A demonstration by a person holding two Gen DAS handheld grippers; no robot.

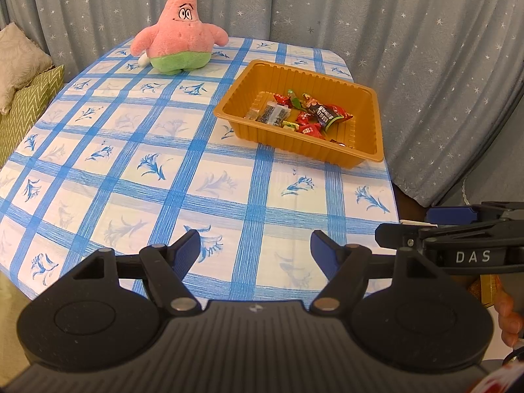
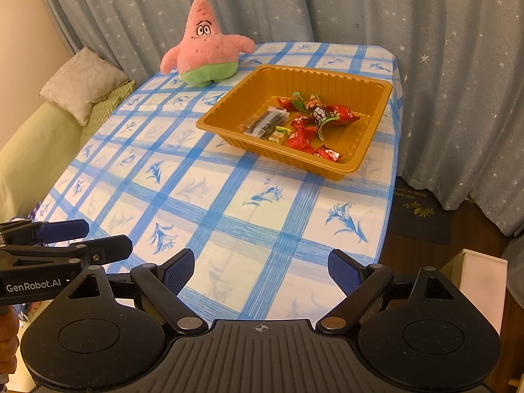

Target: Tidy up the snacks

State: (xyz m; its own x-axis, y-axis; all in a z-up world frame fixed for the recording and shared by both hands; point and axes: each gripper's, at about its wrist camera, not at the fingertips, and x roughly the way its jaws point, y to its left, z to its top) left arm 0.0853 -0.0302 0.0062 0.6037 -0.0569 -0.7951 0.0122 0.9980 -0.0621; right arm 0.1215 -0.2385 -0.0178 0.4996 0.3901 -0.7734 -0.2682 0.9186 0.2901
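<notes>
We see the table [image 1: 131, 177] under a blue-checked cloth, backed by a star-print curtain [image 1: 409, 32], with a pink starfish plush [image 1: 178, 37] standing at its far edge. The orange tray [image 2: 376, 144] sits on the far right part of the table, just beside and in front of the plush, and the snacks [image 2: 304, 121] are all piled inside it: red wrappers, a dark bar, a small green-yellow pack. Our left gripper [image 1: 255, 245] and right gripper [image 2: 260, 265] hover over the near edge side by side, both spread wide, holding nothing.
</notes>
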